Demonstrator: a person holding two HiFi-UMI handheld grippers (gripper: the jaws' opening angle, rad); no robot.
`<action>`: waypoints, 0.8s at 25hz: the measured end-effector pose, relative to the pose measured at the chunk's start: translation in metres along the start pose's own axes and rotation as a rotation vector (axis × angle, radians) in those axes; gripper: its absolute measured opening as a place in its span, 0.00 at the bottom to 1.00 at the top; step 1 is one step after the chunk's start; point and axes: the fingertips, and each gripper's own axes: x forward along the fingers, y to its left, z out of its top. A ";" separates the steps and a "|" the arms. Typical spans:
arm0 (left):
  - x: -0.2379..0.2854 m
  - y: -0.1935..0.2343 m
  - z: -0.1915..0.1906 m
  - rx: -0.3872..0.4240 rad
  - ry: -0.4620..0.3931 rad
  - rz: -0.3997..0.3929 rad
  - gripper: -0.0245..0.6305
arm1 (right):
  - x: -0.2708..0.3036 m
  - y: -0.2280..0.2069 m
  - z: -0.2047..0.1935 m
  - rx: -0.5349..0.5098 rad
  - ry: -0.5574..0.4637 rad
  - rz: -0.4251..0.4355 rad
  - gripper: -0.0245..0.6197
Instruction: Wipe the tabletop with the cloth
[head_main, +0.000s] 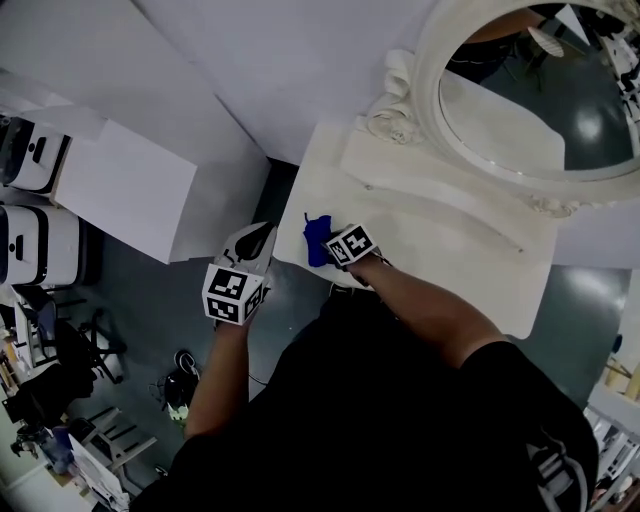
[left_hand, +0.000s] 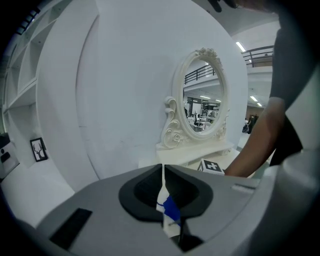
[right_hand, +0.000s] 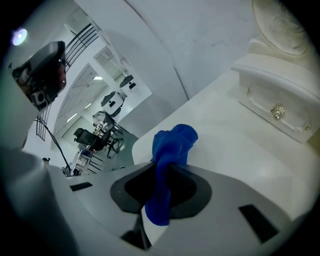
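Cloth (right_hand: 173, 141) lengthwise in right gripper (right_hand: 167, 169), free end forward on tabletop (right_hand: 235, 167).

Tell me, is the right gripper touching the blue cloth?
Touching. The right gripper view shows the right gripper with its jaws shut on the cloth, and a bunch of the cloth sticks out ahead of them.
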 end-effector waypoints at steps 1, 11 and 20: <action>-0.001 0.003 -0.002 -0.003 0.002 0.001 0.07 | 0.004 -0.001 -0.003 -0.004 0.011 -0.005 0.13; 0.007 0.003 -0.001 0.010 0.011 -0.031 0.07 | 0.001 -0.022 -0.026 -0.027 0.046 -0.060 0.13; 0.047 -0.035 0.023 0.062 0.003 -0.116 0.07 | -0.047 -0.065 -0.074 0.062 0.042 -0.125 0.13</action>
